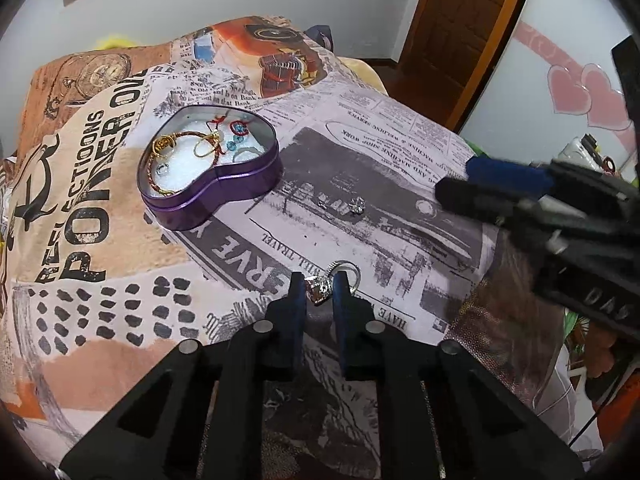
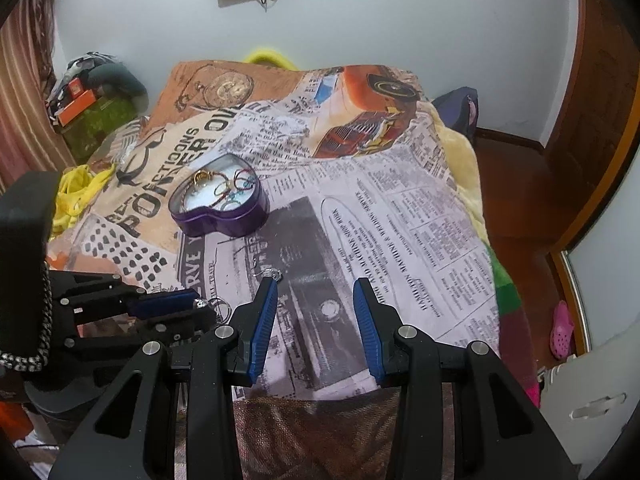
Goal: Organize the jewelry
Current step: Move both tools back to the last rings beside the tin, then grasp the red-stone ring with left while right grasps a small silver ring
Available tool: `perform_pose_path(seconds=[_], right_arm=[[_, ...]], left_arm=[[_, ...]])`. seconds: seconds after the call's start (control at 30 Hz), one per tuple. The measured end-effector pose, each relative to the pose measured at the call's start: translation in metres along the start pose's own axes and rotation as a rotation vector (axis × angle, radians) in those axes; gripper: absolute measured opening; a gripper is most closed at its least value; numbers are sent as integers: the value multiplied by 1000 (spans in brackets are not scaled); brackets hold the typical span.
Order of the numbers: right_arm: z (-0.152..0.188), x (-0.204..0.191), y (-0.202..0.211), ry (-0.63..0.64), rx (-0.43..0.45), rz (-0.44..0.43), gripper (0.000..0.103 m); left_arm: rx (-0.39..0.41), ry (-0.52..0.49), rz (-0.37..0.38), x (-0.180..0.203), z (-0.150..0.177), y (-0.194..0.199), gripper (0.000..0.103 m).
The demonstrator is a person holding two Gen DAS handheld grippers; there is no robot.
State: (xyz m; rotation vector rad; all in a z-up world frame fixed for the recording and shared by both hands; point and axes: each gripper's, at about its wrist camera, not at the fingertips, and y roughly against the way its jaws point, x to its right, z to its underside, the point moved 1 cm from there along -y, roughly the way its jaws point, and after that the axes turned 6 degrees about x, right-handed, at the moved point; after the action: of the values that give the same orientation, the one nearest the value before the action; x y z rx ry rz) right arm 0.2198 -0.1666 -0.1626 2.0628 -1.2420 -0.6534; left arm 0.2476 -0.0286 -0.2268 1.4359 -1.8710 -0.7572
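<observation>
A purple heart-shaped tin (image 1: 208, 184) lies open on the printed cloth and holds bracelets, rings and blue bead pieces; it also shows in the right wrist view (image 2: 220, 220). My left gripper (image 1: 318, 286) is shut on a silver crystal earring (image 1: 320, 289) with a hoop, just above the cloth; the right wrist view shows it at the left (image 2: 202, 305). A second crystal earring (image 1: 357, 205) lies on the cloth beyond, and shows by my right gripper's left fingertip (image 2: 275, 275). My right gripper (image 2: 316, 284) is open and empty over the cloth.
The newspaper-print cloth (image 1: 400, 128) covers a bed-like surface that drops off at the right to a brown floor (image 2: 516, 184). A wooden door (image 1: 452, 20) stands behind. Clutter (image 2: 92, 100) sits at the far left by a curtain.
</observation>
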Motion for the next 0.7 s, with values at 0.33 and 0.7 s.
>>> perform_pose_path(seconds=[0.33, 0.7], right_arm=[[3, -13, -32, 28, -52, -53, 36], [3, -30, -61, 80, -92, -64, 12]], left_arm=[[46, 21, -54, -19, -1, 15, 11], [79, 59, -93, -45, 0, 32, 11]])
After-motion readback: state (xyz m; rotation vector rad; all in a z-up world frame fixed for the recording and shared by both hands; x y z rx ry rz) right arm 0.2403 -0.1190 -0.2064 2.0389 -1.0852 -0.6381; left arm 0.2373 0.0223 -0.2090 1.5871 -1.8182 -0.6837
